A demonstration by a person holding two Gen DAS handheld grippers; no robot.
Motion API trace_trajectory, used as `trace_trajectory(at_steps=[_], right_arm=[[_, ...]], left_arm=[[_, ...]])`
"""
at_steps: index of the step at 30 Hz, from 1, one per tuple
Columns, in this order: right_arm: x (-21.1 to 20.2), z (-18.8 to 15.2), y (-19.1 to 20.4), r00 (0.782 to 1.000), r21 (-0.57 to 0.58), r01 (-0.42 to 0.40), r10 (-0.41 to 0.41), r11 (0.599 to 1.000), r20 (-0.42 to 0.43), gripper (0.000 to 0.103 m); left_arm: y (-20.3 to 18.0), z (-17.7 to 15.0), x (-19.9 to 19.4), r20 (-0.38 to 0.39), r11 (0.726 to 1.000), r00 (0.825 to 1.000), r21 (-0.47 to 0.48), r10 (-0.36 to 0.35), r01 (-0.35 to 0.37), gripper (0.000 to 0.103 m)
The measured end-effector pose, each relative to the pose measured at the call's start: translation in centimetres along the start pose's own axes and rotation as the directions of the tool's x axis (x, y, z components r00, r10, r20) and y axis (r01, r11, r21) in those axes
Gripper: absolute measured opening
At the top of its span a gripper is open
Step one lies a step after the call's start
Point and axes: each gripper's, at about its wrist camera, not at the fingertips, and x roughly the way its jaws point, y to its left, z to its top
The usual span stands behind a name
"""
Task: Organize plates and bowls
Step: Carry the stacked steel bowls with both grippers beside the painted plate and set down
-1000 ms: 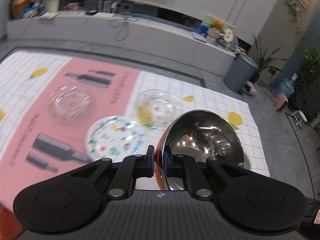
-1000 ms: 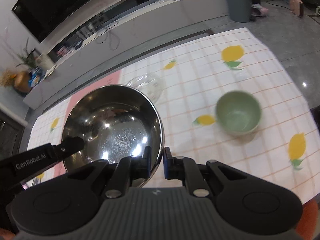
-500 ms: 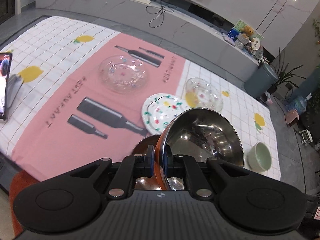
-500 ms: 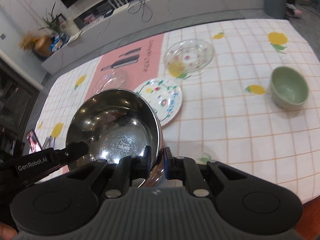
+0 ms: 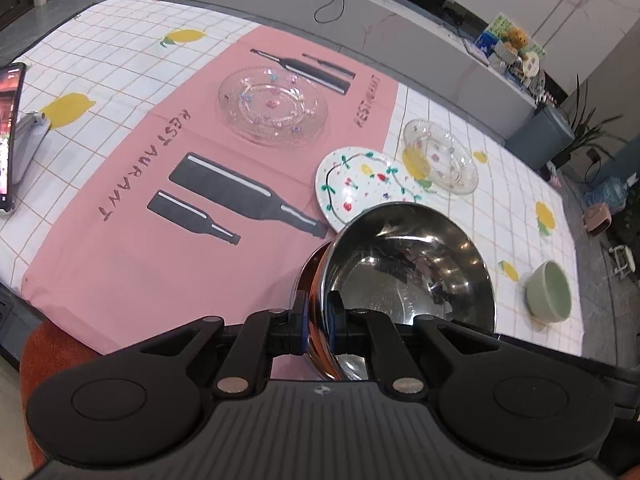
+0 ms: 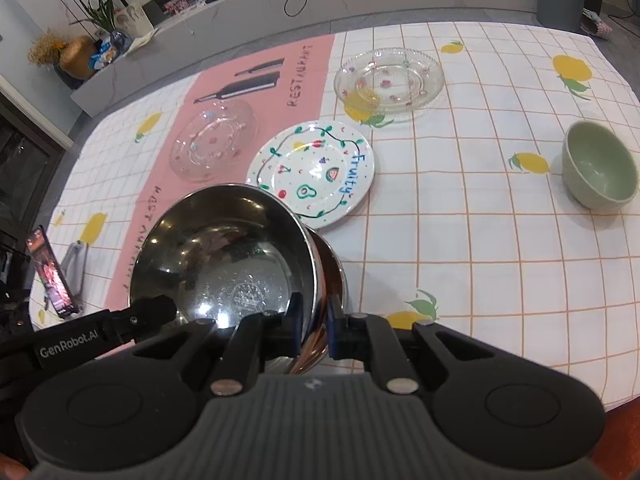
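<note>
Both grippers are shut on the rim of one steel bowl, also in the right wrist view. My left gripper clamps its left rim, my right gripper its right rim. A second, copper-toned bowl shows just beneath it. On the table lie a white painted plate, a glass plate on the pink mat, a second glass plate and a green bowl.
A phone on a stand stands at the table's left edge. A pink placemat covers the table's middle left. The checked tablecloth ends close in front of me. A grey bin stands beyond the table.
Both grippers have pulled back and risen with the steel bowl, so more of the table shows. The plates and green bowl have not moved.
</note>
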Motion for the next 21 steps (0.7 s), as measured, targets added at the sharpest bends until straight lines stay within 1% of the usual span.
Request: trace_trajectory(at_steps=[3,9,16,21], right_arm=[[0.7,0.1,0.1,1.000,-0.027,0.024,-0.024,0.999,0.001,0.009],[1.6,0.3,0.4,0.999,-0.064,0.049,-0.050,0.997,-0.003,0.006],[2.1,0.4,0.5,0.998,-0.077,0.067,-0.067,0.995,-0.005,0.005],[2.3,0.5,0.6,0.997,-0.086,0.078,-0.079,0.993,-0.009,0.004]], left_arm=[[-0.2,-0.3,0.7,0.001,0.999,1.000,0.029,0.017,-0.017,0.009],[-0.4,-0.2,1.3,-0.007,0.997,0.999,0.053,0.053,-0.052,0.009],[-0.7,-0.2,1.8,-0.017,0.994,0.997,0.086,0.072,-0.071,0.009],[-0.8,0.0,1.8,-0.030,0.993,0.997,0.094,0.072,-0.069,0.013]])
